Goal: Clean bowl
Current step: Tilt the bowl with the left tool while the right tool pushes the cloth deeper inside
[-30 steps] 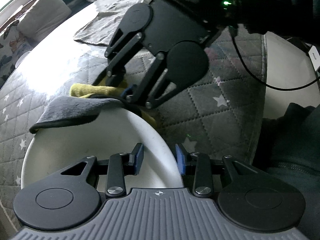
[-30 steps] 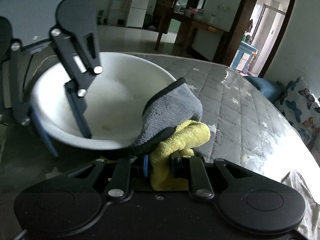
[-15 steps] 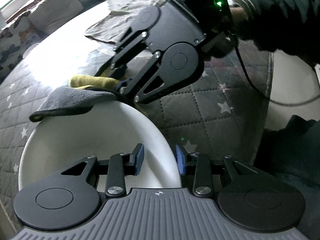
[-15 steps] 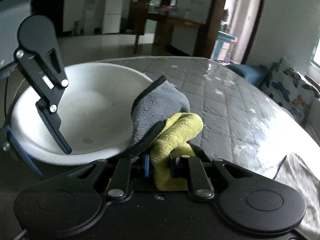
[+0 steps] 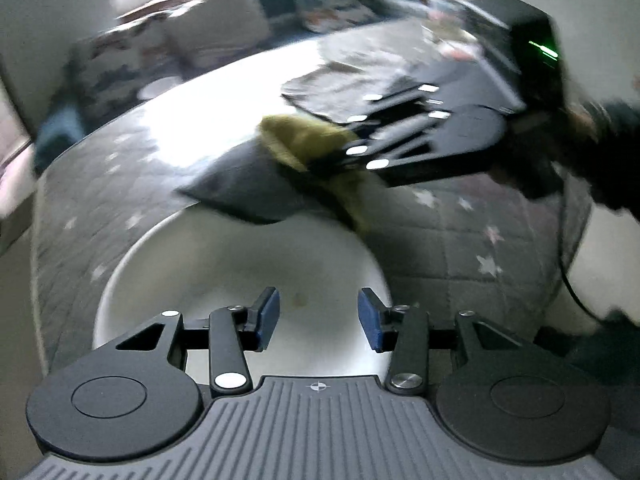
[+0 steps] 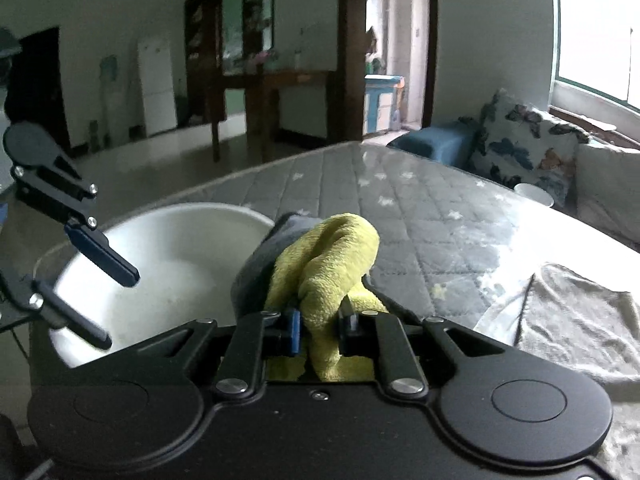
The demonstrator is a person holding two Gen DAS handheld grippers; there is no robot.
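White bowl (image 5: pixel 224 264) on quilted table cover (image 5: pixel 460 240). Right gripper (image 6: pixel 320 326) clenched on yellow-grey cloth (image 6: pixel 324 268) at bowl's rim. Left gripper (image 5: pixel 319 314) released, jaws apart over bowl.

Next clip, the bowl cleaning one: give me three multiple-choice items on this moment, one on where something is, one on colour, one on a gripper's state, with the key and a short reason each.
1. Where is the white bowl?
A. on the grey quilted table cover
B. on the floor
C. on the sofa

2. What colours is the cloth in the right gripper?
A. red and white
B. yellow and grey
C. blue only

3. How does the left gripper stand?
A. shut on the cloth
B. shut on the bowl's rim
C. open, gripping nothing

Key: 1 A, the bowl sits on the star-patterned cover in both views. 2 B, a yellow fold shows beside a grey one. 3 C, its blue pads stand apart over the bowl with only air between.
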